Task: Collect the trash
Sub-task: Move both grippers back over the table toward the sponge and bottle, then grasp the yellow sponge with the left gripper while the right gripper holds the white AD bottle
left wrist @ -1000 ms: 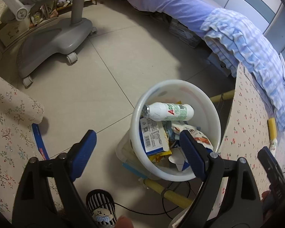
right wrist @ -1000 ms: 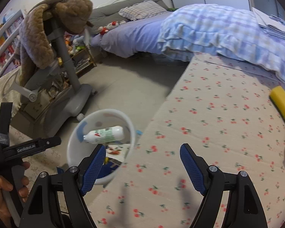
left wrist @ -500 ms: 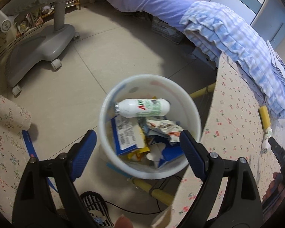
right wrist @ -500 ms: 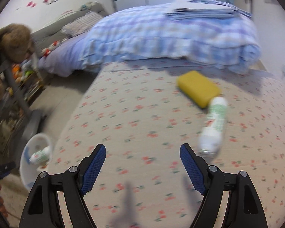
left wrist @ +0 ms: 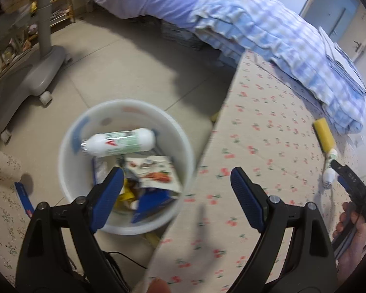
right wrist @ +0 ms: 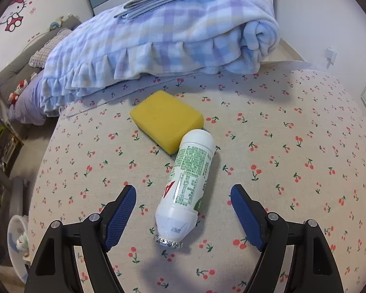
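Observation:
A white plastic bottle (right wrist: 186, 185) with a green label and a foil-topped neck lies on the cherry-print cloth (right wrist: 292, 151), its base against a yellow sponge (right wrist: 166, 119). My right gripper (right wrist: 181, 213) hangs just above the bottle's neck end; its jaws are closing, the bottle lies between them, and the blue pads do not touch it. My left gripper (left wrist: 177, 196) is open and empty, above the rim of a white bin (left wrist: 68, 146) on the floor. In the bin lie another white bottle (left wrist: 120, 142) and several wrappers. The right gripper (left wrist: 349, 178) shows at that view's right edge, by the bottle (left wrist: 328, 177).
A folded blue checked blanket (right wrist: 163, 36) lies at the cloth's far edge, behind the sponge. A grey wheeled stand (left wrist: 34, 73) is on the tiled floor beyond the bin. The bin (right wrist: 15, 239) shows small at the lower left of the right wrist view.
My right gripper swung from the bin side across the cloth to the bottle by the sponge, its jaws narrowing a little. My left gripper drifted right, from over the bin toward the cloth's edge.

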A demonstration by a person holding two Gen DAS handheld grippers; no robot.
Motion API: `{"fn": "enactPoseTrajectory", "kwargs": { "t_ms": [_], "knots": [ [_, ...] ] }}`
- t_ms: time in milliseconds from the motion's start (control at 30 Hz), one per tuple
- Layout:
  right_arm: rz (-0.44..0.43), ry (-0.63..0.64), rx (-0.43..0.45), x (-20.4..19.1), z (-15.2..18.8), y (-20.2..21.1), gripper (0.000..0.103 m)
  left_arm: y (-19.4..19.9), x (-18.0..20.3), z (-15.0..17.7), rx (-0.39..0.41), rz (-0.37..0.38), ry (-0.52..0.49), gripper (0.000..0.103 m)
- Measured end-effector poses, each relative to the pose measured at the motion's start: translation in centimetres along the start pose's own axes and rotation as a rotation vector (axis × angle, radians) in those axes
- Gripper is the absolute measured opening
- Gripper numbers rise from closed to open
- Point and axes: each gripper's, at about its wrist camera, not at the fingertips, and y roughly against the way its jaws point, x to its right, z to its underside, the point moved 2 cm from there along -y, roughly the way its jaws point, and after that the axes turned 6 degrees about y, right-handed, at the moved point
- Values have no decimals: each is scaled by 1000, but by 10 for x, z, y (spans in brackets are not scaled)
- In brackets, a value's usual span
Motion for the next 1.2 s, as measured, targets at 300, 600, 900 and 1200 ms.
{"fn": "enactPoseTrajectory", "kwargs": {
  "t_ms": [300, 600, 900, 1200],
  "knots": [
    [-96, -5, -60, 14, 5, -4, 42, 3, 61, 9, 9, 48, -74, 89],
    [-109, 34, -42, 64, 16, 33, 39, -10, 120, 23, 11, 25, -229, 89],
    [-119, -3, -47, 121, 30, 49, 39, -36, 211, 30, -33, 97, -275, 89],
    [-124, -22, -49, 156, 41, 51, 38, -80, 279, 29, -26, 364, -178, 56]
  ]
}}
